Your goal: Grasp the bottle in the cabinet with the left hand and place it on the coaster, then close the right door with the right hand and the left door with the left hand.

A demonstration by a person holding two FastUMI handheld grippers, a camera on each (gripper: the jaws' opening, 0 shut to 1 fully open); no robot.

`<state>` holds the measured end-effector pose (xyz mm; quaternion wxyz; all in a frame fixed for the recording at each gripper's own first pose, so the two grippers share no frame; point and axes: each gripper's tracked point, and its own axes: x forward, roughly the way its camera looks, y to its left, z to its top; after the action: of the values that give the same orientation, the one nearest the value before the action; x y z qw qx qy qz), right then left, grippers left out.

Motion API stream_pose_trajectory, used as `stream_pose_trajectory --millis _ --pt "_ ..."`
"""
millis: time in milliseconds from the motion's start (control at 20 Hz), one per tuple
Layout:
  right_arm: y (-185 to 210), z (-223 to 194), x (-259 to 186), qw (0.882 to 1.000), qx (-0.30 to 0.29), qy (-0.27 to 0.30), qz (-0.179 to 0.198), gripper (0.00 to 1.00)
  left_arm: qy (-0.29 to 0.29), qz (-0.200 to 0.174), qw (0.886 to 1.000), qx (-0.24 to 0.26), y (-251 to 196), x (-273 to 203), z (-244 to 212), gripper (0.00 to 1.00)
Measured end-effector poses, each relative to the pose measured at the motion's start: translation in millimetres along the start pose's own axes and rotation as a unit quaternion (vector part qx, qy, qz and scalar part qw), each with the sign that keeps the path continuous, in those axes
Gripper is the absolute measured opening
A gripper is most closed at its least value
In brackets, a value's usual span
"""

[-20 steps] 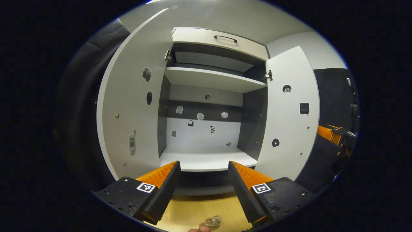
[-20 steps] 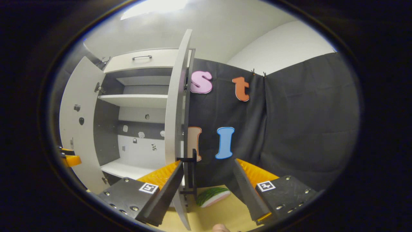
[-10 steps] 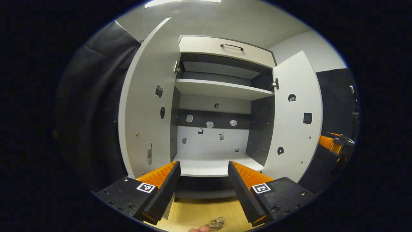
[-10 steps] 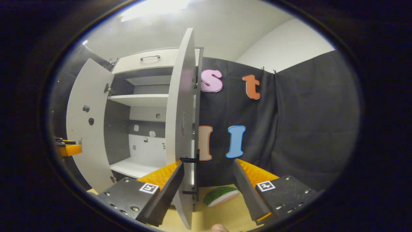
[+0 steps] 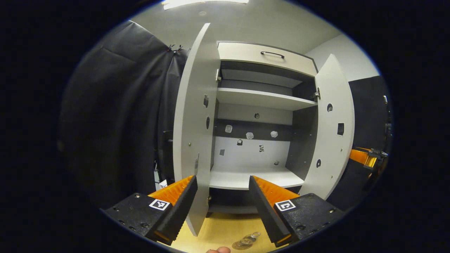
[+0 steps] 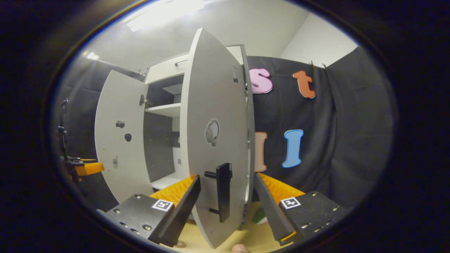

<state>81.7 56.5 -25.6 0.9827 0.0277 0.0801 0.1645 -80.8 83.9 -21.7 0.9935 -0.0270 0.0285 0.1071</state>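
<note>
Both doors stand open. The right door's [image 6: 214,140] edge sits mid-frame between the released right gripper [image 6: 226,202] fingers. The left gripper [image 5: 221,203], also released, faces the cabinet [image 5: 260,137].

A pale wooden tabletop [image 5: 218,230] carried the cabinet [image 5: 260,116], which stood at its far side. Near the front edge lay a brown round coaster [image 5: 239,245] with a clear bottle [image 5: 250,239] on it. In the right gripper view a watermelon slice [image 6: 259,215] rested on the wood, mostly hidden
</note>
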Motion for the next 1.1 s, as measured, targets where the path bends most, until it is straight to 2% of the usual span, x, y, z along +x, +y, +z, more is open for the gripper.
stream_pose_trajectory --millis 250,300,550,650,850,900,950,1100 --pt "16.1 -6.2 21.4 0.999 0.020 0.013 0.042 0.95 0.001 0.018 1.000 -0.008 11.8 -1.5 -2.8 0.93" --pt "20.2 -6.6 26.2 0.998 0.026 0.017 0.053 0.92 -0.001 0.022 1.000 -0.006 15.3 -0.9 -2.1 0.93" --pt "41.4 -7.2 50.8 0.995 0.030 0.024 0.087 0.99 -0.003 0.041 0.999 -0.006 25.3 1.2 -1.1 0.93" --pt "47.6 -6.0 62.2 0.995 0.021 0.025 0.094 0.96 -0.006 0.051 0.999 -0.004 33.0 -1.9 0.6 0.93" --pt "66.2 -8.0 79.9 0.993 0.016 0.021 0.112 1.00 -0.007 0.078 0.997 -0.004 52.5 -10.6 0.8 0.93" --pt "70.4 -9.4 84.6 0.993 0.020 0.022 0.113 0.97 -0.007 0.085 0.996 -0.005 57.5 -14.1 0.7 0.93" --pt "74.6 -11.0 89.4 0.993 0.024 0.024 0.114 1.00 -0.006 0.091 0.996 -0.006 62.9 -17.3 0.1 0.93" --pt "86.3 -11.3 103.5 0.993 0.028 0.025 0.110 1.00 -0.004 0.107 0.994 -0.010 67.5 -14.7 -6.4 0.93"
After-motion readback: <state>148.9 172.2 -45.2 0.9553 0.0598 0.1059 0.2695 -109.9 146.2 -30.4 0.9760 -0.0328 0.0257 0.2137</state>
